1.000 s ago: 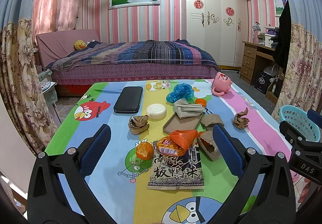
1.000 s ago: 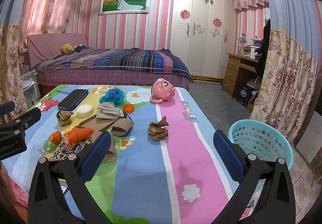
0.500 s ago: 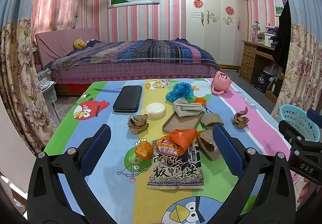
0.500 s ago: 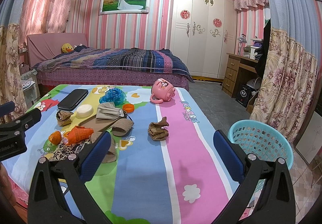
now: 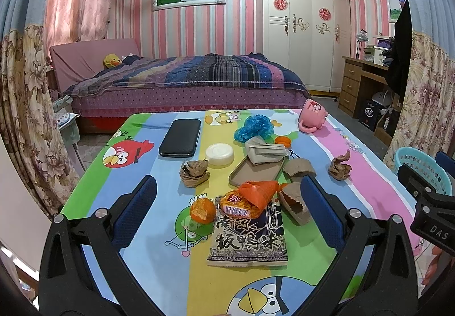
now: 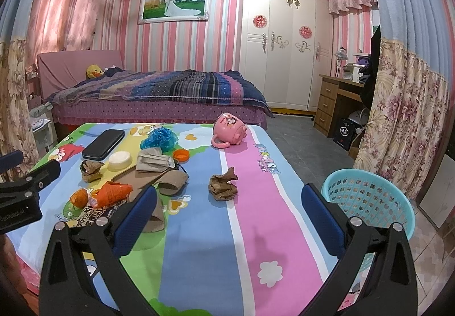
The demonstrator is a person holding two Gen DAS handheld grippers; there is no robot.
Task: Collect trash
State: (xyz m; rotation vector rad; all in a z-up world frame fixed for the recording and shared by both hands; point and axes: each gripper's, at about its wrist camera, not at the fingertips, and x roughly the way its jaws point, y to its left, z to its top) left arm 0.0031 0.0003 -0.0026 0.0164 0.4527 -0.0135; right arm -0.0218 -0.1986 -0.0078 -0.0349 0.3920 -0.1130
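Observation:
Trash lies on a cartoon-print tablecloth [image 5: 182,282]: an orange snack wrapper [image 5: 247,199], an orange peel [image 5: 202,210], a dark printed packet [image 5: 248,236], crumpled brown paper balls [image 5: 194,172] [image 6: 223,186], torn cardboard pieces [image 5: 294,203], a blue plastic bag [image 5: 253,128]. My left gripper [image 5: 227,213] hangs open above the near edge, the wrapper and peel between its fingers' line of sight, nothing held. My right gripper [image 6: 229,216] is open over the table's right side, short of the brown ball. A turquoise basket [image 6: 369,202] stands on the floor at the right.
A black case [image 5: 180,137], white round lid [image 5: 219,154], tan tray [image 5: 256,172], grey mask [image 5: 264,149], orange cap [image 5: 282,140] and tipped pink mug [image 5: 312,116] also sit on the table. A bed [image 5: 184,83] lies beyond; a desk [image 6: 338,105] stands far right.
The left wrist view has shifted very slightly, as if the gripper drifted a touch. The right gripper has stayed still. Nothing on the table moved.

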